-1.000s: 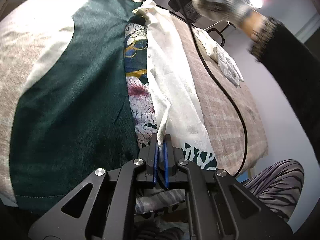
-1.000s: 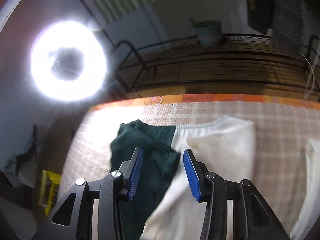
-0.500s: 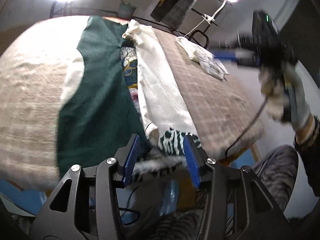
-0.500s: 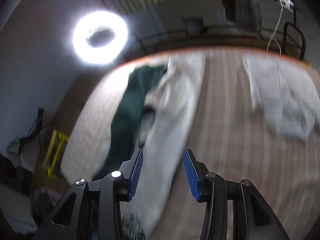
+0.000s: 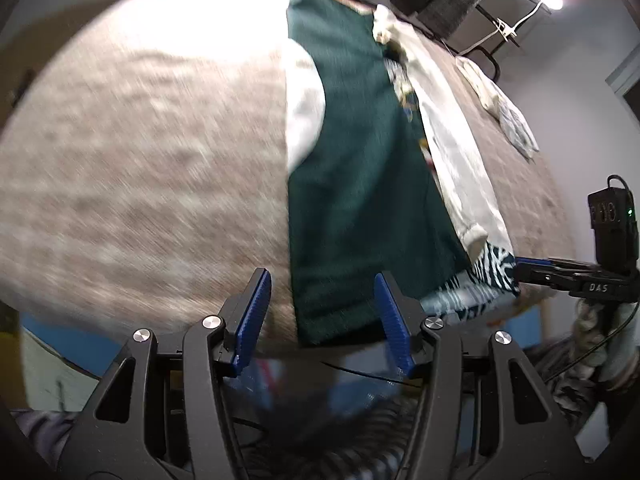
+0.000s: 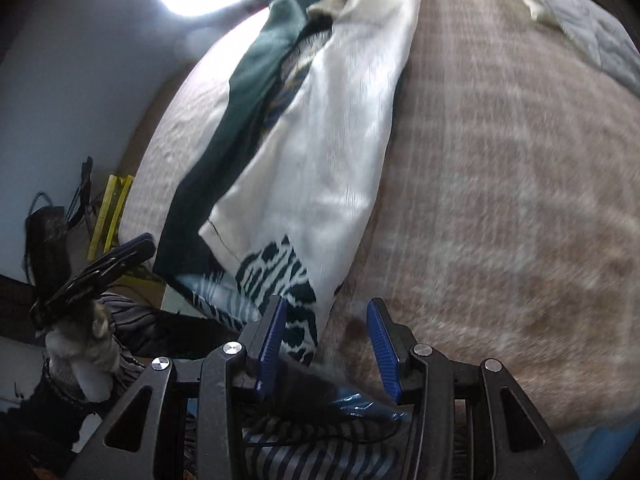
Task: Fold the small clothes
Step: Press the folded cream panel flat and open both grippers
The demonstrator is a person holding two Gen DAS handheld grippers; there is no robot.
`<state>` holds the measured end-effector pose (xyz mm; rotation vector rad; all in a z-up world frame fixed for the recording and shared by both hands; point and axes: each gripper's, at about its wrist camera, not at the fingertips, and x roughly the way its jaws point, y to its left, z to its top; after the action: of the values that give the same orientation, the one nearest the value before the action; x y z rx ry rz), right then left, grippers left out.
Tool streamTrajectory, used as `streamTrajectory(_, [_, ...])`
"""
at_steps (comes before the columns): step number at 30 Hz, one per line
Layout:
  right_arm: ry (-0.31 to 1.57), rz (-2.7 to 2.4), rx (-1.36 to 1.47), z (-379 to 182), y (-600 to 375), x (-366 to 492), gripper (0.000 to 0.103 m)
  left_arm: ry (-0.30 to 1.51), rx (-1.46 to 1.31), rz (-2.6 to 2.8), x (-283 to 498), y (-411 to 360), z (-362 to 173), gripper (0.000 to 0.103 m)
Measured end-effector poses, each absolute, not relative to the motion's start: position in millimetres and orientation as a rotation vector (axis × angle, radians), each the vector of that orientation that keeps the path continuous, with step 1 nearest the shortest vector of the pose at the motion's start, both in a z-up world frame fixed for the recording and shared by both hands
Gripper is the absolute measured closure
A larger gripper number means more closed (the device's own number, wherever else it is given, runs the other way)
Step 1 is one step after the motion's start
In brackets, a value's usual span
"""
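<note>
Since a second ago the left gripper [image 5: 322,316] has let go of the white cloth it was pinching and drawn back toward the near left edge; its jaws are opening, with nothing between them but the view of the green garment's [image 5: 360,168] near hem and the bare brown cover [image 5: 140,168] of the table. Over the same second the right gripper [image 6: 326,344] has swung from the far end down to the near end of the pile. Its jaws stand spread and hold nothing: the left pad sits just over the black-and-white patterned cloth [image 6: 276,276] at the pile's near corner, the right pad over bare cover [image 6: 500,184]. Beyond those jaws the white cloth [image 6: 332,140] runs lengthwise away, lying on the patterned cloth, with the green garment along its left side. In the left wrist view the same stack shows green on the left and the white cloth [image 5: 452,140] on its right. A second pale garment [image 6: 576,28] lies well apart at the far right corner. Each gripper appears at the edge of the other's view, held in a gloved hand [image 6: 84,356].
</note>
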<state>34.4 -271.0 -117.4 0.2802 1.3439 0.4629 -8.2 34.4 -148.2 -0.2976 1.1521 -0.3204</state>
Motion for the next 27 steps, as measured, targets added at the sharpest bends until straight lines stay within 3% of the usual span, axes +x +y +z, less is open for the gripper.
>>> streamTrajectory(2, [1.332, 0.471, 0.288, -118, -270, 31, 0.058, 1.134, -0.294, -0.324, -9, 32, -149, 0.056])
streamTrajectory(3, [1.333, 0.479, 0.295, -119, -270, 30, 0.058, 1.138, -0.298, -0.33, -9, 32, -150, 0.073])
streamTrajectory(4, [1.326, 0.491, 0.298, -119, -269, 31, 0.068, 1.149, -0.32, -0.331, -6, 33, -151, 0.092])
streamTrajectory(5, [1.334, 0.511, 0.3, -121, -267, 31, 0.079, 1.158, -0.338, -0.333, -4, 35, -154, 0.097])
streamTrajectory(6, [1.343, 0.525, 0.305, -125, -265, 31, 0.083, 1.162, -0.357, -0.336, -1, 36, -156, 0.098])
streamTrajectory(8, [1.349, 0.555, 0.326, -128, -262, 32, 0.102, 1.156, -0.363, -0.337, 0, 37, -153, 0.101])
streamTrajectory(16, [1.272, 0.57, 0.361, -92, -277, 19, 0.103, 1.097, -0.382, -0.368, -10, 44, -120, 0.102])
streamTrajectory(27, [1.352, 0.54, 0.356, -111, -285, 27, 0.103, 1.172, -0.314, -0.379, 11, 34, -134, 0.102])
